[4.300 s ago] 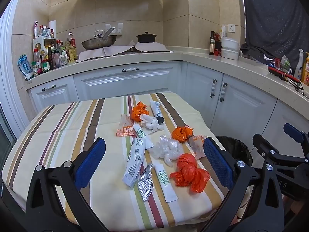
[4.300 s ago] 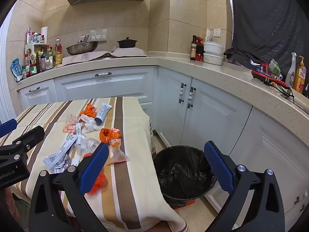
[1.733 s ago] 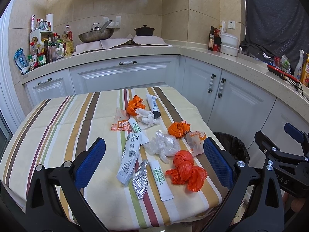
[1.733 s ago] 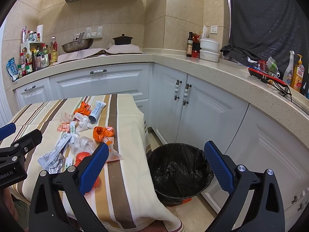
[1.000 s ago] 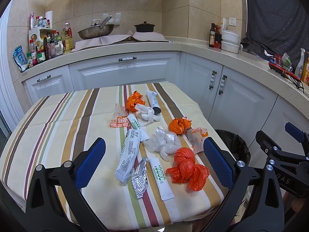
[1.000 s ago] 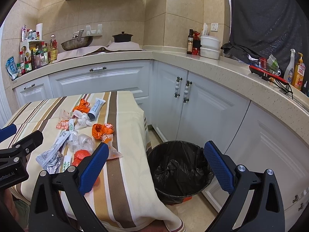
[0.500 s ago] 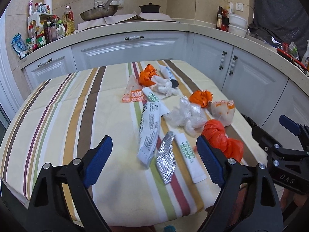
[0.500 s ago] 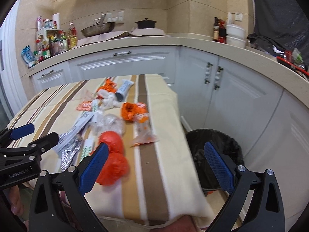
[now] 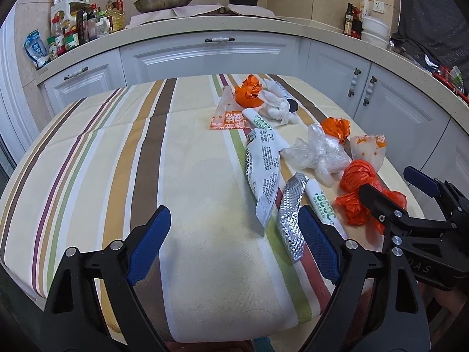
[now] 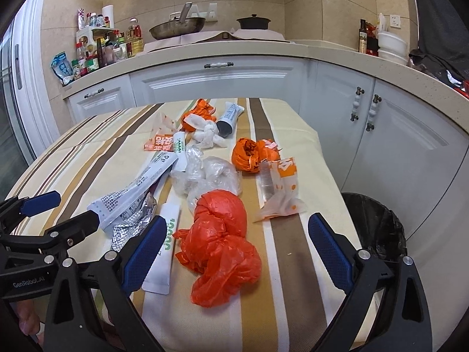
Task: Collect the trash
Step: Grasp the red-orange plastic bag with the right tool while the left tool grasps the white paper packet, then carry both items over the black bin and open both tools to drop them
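Observation:
Trash lies on the striped table [image 9: 190, 176]: a big red-orange plastic bag [image 10: 222, 243], a clear bag [image 10: 211, 176], a white printed wrapper [image 9: 263, 170], a foil wrapper [image 9: 290, 208], a white sachet [image 10: 164, 252], a smaller orange bag [image 10: 249, 154] and an orange-white packet [image 10: 281, 187]. My right gripper [image 10: 234, 255] is open, its jaws either side of the big red-orange bag, just above it. My left gripper [image 9: 234, 243] is open and empty over bare cloth, left of the foil wrapper. The black-lined bin [image 10: 378, 228] stands on the floor right of the table.
More trash lies farther back: an orange bag [image 9: 249, 91], a knotted white bag [image 9: 278, 108] and a tube [image 10: 230, 117]. White cabinets [image 9: 217, 58] and a counter with bottles [image 9: 76, 26], a wok and a pot wrap around behind and to the right.
Both grippers have dropped toward the table. The right gripper swung left from the bin to over the big red-orange bag. The left gripper moved left over bare cloth.

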The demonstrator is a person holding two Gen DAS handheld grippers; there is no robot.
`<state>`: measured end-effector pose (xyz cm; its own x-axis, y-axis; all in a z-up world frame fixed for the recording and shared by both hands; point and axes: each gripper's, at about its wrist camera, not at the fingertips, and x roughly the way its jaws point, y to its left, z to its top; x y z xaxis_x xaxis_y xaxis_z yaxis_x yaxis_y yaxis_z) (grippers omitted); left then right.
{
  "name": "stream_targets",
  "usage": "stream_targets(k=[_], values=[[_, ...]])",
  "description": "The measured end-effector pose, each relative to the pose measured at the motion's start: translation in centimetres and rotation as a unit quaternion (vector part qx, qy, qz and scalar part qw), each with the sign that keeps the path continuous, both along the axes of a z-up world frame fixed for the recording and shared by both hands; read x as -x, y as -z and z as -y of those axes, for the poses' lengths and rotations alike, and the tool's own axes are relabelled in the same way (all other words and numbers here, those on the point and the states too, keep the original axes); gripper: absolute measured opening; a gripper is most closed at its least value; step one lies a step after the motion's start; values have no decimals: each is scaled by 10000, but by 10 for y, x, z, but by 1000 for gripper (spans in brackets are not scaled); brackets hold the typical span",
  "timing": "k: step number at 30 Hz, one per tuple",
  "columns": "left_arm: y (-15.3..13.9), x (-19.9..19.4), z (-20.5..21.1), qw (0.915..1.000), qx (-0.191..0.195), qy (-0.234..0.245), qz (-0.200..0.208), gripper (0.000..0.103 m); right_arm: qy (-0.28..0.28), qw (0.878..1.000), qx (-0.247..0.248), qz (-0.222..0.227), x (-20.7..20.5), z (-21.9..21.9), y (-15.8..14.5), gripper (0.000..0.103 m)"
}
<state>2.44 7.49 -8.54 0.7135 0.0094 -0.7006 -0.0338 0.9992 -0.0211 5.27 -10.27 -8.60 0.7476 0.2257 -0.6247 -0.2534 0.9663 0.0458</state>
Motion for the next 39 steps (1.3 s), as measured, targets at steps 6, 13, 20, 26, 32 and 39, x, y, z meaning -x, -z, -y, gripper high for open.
stream_targets(k=[6,13,20,26,32,39], values=[[4,-3,3,10000,21,53,-42,86,-181,9994,-83,-289,-7,-1,12,57],[11,-14,4,9999,32,34,-141,79,-300,9992,-175,-206,-3,-1,9,41],[22,-29,1,9996,46,71,-287,62,-257,9995,-181,-65,0,6,0,41],[25,-34,0,9990,194,166,-357,41,-238,9995,-212,-88,-1,10,1,41],[26,-34,1,9981,375,330,-369,10,-183,9995,-250,-67,-1,13,2,41],[13,-24,4,9994,107,322,13,6,-185,9994,-280,23,1,15,1,41]])
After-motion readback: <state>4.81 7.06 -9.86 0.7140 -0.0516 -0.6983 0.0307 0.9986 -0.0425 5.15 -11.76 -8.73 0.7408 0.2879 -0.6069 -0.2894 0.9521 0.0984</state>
